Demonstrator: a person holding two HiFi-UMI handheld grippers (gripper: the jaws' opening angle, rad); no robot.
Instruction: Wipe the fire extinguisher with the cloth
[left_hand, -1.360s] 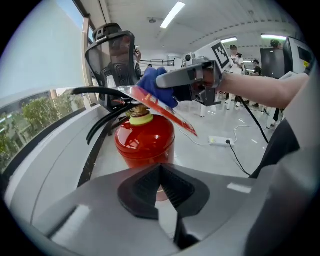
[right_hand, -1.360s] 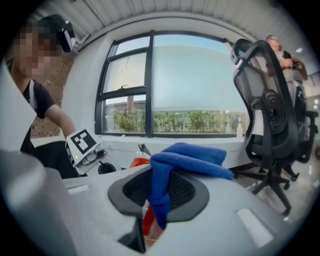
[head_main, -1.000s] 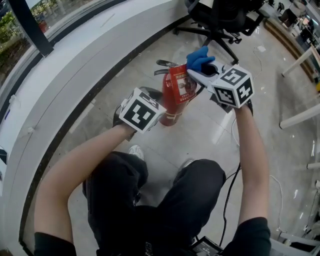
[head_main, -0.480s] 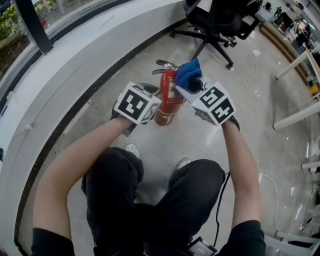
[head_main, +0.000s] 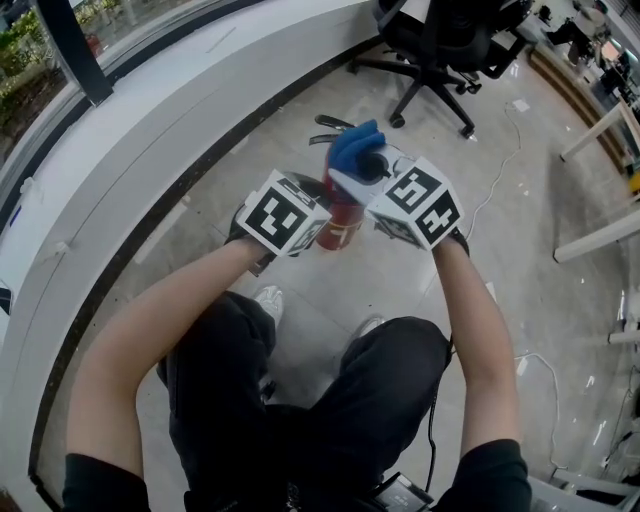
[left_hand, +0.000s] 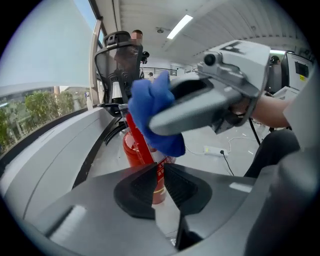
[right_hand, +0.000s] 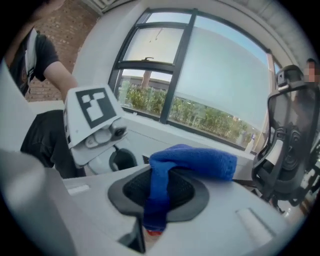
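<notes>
The fire extinguisher (head_main: 340, 225) stands on the floor (head_main: 530, 210) just ahead of the person's knees (head_main: 300, 400), which lie at its 6 o'clock. The cloth (head_main: 352, 150) sits on its upper end, pinched in the right tongs (right_hand: 159, 190) that reach in from 4 o'clock. An office chair (head_main: 440, 40) stands behind at 1 o'clock. A curved ledge (head_main: 150, 130) sweeps past the extinguisher's left, from 7 to 12 o'clock.
</notes>
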